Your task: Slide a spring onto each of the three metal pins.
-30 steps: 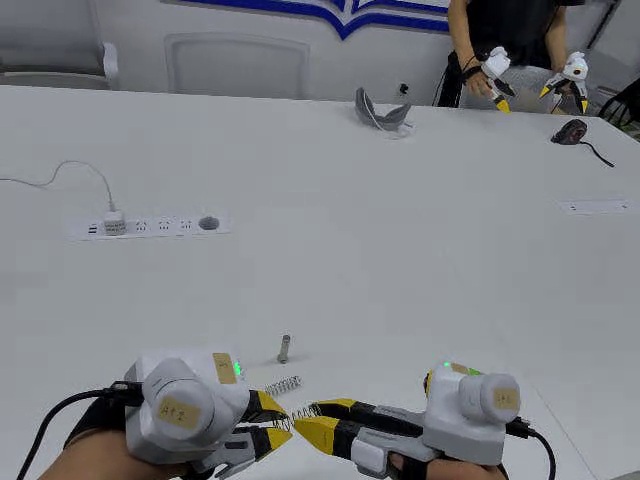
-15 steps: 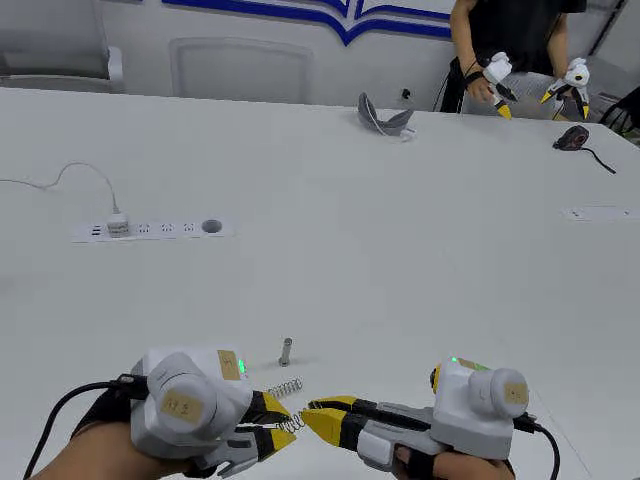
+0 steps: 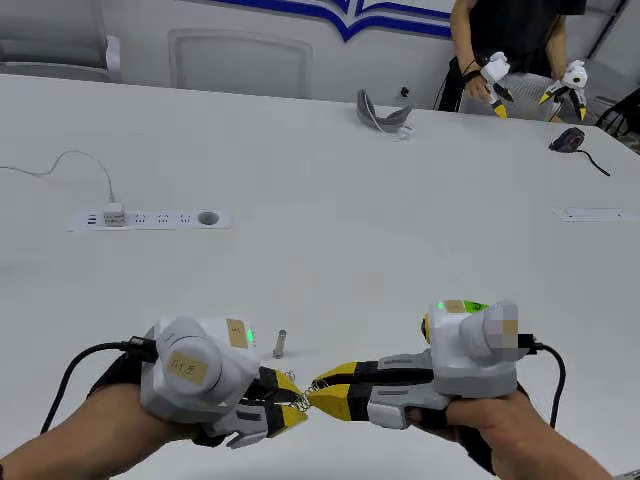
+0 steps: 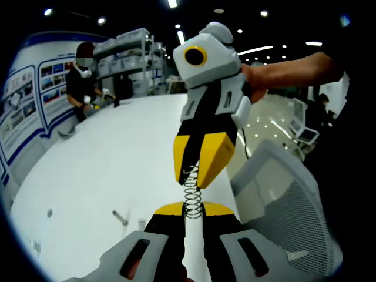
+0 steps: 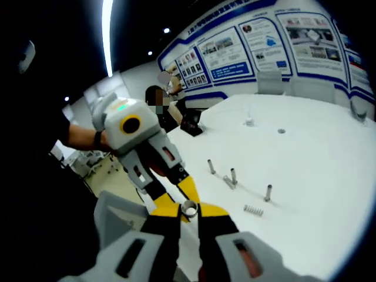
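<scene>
Left gripper (image 3: 272, 405) is clamped on 1 end of the spring (image 3: 297, 397), held just nearer the person than the upright pin (image 3: 280, 343). Right gripper (image 3: 322, 392) pinches the other end. Threading seems in hand (next: line the spring up over that pin). The right gripper view adds a loose spring (image 5: 253, 210) near more pins (image 5: 233, 175).
</scene>
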{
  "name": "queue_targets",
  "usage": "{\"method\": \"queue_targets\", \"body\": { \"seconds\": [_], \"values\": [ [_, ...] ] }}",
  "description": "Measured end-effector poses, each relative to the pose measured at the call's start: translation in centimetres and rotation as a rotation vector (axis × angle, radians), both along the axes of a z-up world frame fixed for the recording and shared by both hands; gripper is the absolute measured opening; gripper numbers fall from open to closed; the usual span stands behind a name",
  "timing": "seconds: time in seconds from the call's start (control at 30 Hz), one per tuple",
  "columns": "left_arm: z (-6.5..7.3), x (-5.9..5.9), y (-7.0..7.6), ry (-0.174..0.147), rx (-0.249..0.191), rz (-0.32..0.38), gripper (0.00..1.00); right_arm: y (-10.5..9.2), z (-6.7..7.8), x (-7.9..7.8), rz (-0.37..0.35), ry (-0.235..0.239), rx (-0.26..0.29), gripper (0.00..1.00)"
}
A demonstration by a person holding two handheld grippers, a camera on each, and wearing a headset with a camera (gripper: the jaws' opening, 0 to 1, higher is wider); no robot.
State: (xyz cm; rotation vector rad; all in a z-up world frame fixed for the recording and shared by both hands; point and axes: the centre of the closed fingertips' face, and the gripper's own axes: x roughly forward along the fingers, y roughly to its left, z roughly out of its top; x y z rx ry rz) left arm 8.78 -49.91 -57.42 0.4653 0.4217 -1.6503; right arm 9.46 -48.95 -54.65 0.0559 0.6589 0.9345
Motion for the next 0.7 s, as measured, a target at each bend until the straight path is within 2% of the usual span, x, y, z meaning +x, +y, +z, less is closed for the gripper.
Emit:
{"method": "queue_targets", "body": {
  "seconds": [0.3, 0.4, 0.47, 0.7],
  "values": [
    [0.3, -0.5, -0.3, 0.0, -0.006, -0.019, 0.09, 0.3, -0.1, -0.7, 0.212, -0.005, -0.181, 0.12],
    [0.4, -0.8, -0.3, 0.005, -0.007, -0.022, 0.09, 0.8, -0.3, -0.9, 0.264, -0.007, -0.213, 0.12],
    [0.3, -0.9, -0.2, -0.004, -0.002, -0.028, 0.09, 0.9, -0.5, -1.0, 0.298, -0.014, -0.25, 0.12],
    [0.6, -1.2, -0.2, -0.004, -0.009, -0.043, 0.09, 1.3, -1.3, -1.4, 0.36, -0.013, -0.314, 0.13]
  ]
}}
